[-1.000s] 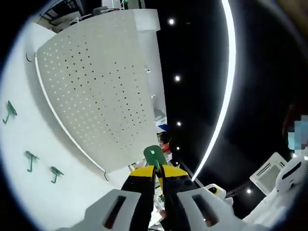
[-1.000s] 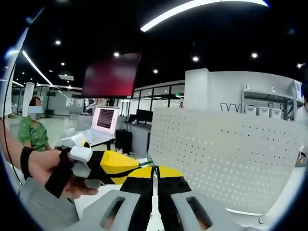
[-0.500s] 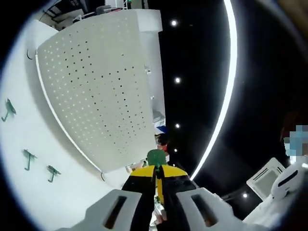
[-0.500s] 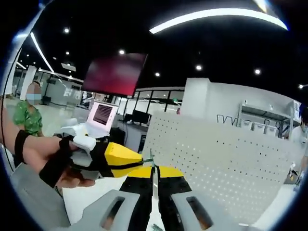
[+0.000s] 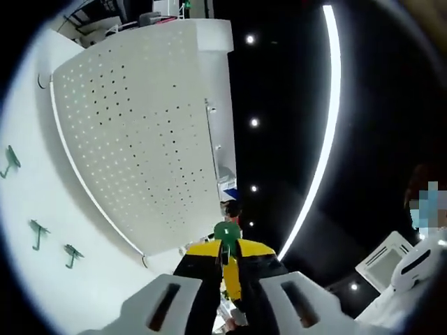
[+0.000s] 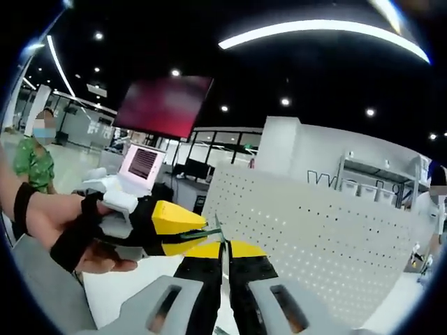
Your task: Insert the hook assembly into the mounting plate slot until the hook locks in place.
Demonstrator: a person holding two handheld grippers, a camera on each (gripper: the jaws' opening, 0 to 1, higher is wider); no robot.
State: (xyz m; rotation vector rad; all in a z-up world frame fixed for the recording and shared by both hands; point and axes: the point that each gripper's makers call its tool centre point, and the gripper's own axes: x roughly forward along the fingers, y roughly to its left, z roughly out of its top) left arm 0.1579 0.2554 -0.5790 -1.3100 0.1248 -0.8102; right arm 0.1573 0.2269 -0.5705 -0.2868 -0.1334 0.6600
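In the left gripper view, the left gripper (image 5: 225, 252) had its jaws pressed together on a green hook (image 5: 226, 233), whose rounded end stuck out just past the yellow tips. Beyond the jaws and to their left stood the pegboard (image 5: 140, 139), a white perforated plate, apart from the hook. Further left of the jaws, on the white table (image 5: 42, 279), lay three spare hooks (image 5: 35, 230), well apart from the gripper.

In the right gripper view, the right gripper (image 6: 223, 252) had its jaws pressed together around a thin green part of the hook (image 6: 217, 230) at the tips. The left gripper (image 6: 167, 227) came in from the left, held in a hand (image 6: 59, 227) with a black strap, and its yellow tips met the right gripper's tips at the hook. The pegboard (image 6: 314, 244) stood ahead and to the right of the jaws, not touching the hook
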